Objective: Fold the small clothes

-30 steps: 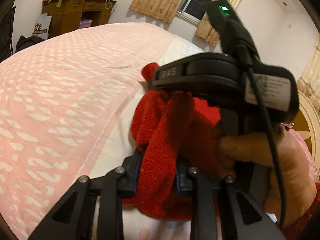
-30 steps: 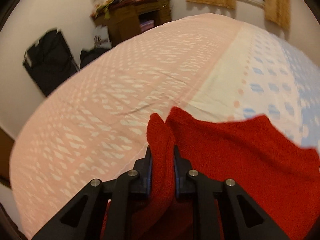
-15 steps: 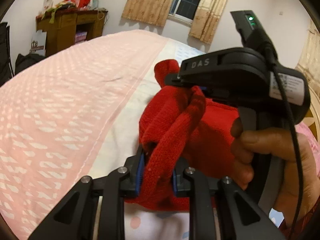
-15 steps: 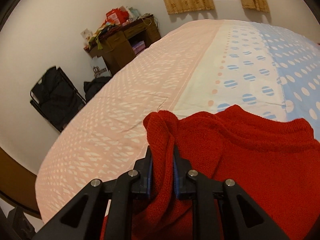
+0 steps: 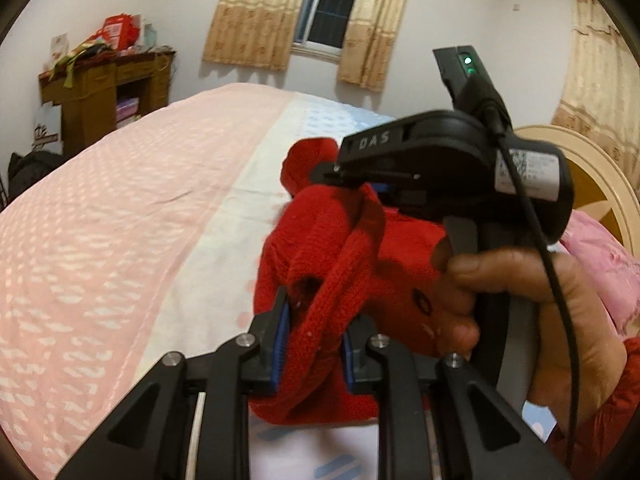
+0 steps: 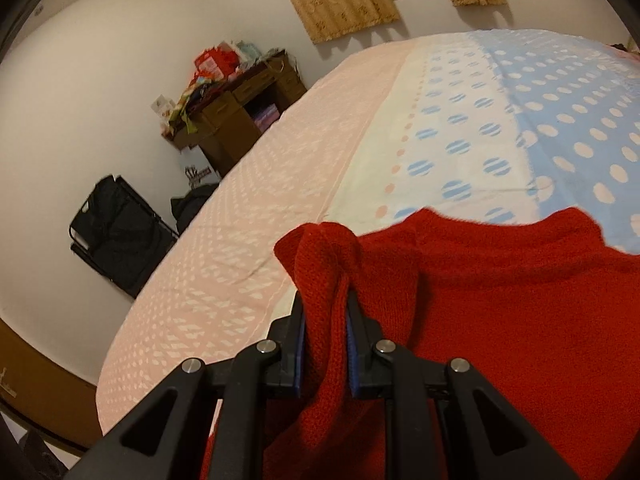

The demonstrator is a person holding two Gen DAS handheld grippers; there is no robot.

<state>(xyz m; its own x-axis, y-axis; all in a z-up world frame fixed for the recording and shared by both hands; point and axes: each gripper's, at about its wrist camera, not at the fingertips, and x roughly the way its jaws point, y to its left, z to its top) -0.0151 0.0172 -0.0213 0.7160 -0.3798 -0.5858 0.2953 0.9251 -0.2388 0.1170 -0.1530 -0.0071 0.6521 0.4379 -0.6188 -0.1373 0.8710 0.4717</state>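
A small red knitted garment hangs bunched between both grippers, lifted above the bed. My left gripper is shut on a thick fold of it. In the left wrist view the right gripper is just ahead, also clamped on the garment's upper edge, with the hand holding it at right. In the right wrist view my right gripper is shut on a rolled edge of the red garment, whose body spreads to the right and hides the bed below.
The bed has a pink patterned sheet, a cream strip and a blue dotted part. A wooden desk with clutter stands by the far wall. A black folding chair is beside the bed. A wooden headboard is at right.
Both grippers have risen and tilted up with the red garment still held. The right gripper has moved a little farther from the left one, drawing the garment out.
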